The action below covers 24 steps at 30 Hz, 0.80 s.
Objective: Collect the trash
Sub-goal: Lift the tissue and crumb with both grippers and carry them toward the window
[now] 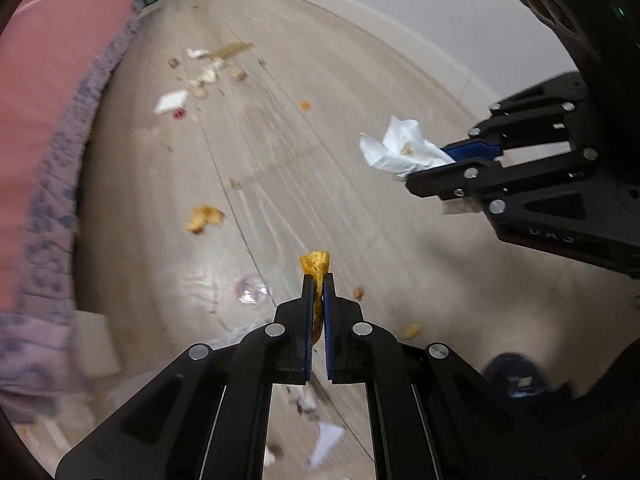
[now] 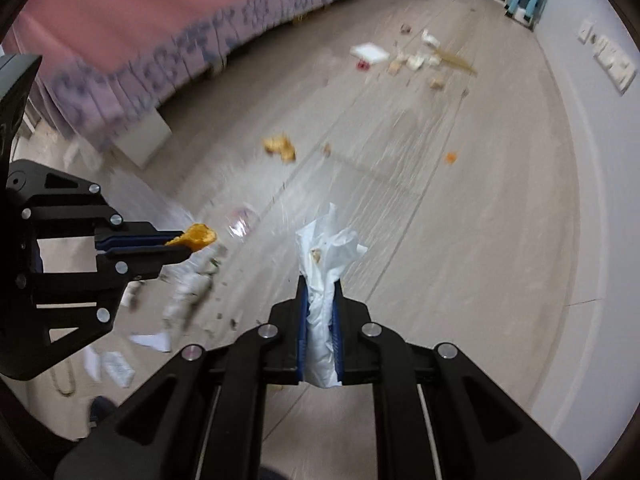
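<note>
- The left gripper (image 1: 319,280) has its jaws pinched nearly together on an orange peel scrap (image 1: 316,266), which pokes out past the fingertips toward twelve o'clock in the left wrist view.
- The right gripper (image 2: 320,280) is clamped on a crumpled white tissue (image 2: 328,240); the tissue runs lengthwise up between the pads and fans out beyond the tips.
- Both loads hang clear above the wooden floor (image 1: 360,60), touching nothing below.
- No bin or bag shows in either view, so I cannot tell which way the drop-off lies; that direction is what the next move depends on.
- The two grippers sit side by side: from the left one, the right is at about two o'clock; from the right one, the left is at nine.
- Of the litter left on the floor, a second orange peel (image 1: 204,218) lies at ten o'clock from the left fingertips, on the bed skirt (image 1: 52,184) side, so the left hand looks nearer to it.
- A far cluster of scraps (image 1: 204,74) waits at eleven o'clock, well apart from both.
</note>
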Tool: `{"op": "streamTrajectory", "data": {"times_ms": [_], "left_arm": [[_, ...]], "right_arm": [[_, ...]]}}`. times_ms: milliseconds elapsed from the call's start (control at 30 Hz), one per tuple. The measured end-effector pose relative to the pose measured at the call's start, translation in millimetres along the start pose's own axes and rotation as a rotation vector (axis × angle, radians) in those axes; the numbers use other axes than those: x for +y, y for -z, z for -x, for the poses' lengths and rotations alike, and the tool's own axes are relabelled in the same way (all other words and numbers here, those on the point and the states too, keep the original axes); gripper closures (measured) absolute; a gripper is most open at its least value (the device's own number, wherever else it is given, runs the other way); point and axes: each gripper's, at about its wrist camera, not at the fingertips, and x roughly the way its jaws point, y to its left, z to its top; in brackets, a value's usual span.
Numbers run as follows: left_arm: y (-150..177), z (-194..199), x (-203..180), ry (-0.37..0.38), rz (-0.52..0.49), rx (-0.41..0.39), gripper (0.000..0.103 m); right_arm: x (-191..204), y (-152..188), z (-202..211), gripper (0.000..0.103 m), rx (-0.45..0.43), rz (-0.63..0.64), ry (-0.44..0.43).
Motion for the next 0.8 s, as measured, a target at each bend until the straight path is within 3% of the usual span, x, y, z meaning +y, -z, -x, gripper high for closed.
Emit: {"op": "streamTrajectory", "data": {"times_ms": [467,800], "left_arm": [[-187.0,282.6,-43.7,-0.016,0.010,-0.025,0.100],[-294.4,396.1,-78.8,-0.037,0.060,-0.041,0.100]], "right_arm": [[-29.8,-96.1,307.4,0.092,-0.038,-0.094,0.041],[-77.7,-144.6,465.2,0.092,-0.109,-0.133,0.088]]}}
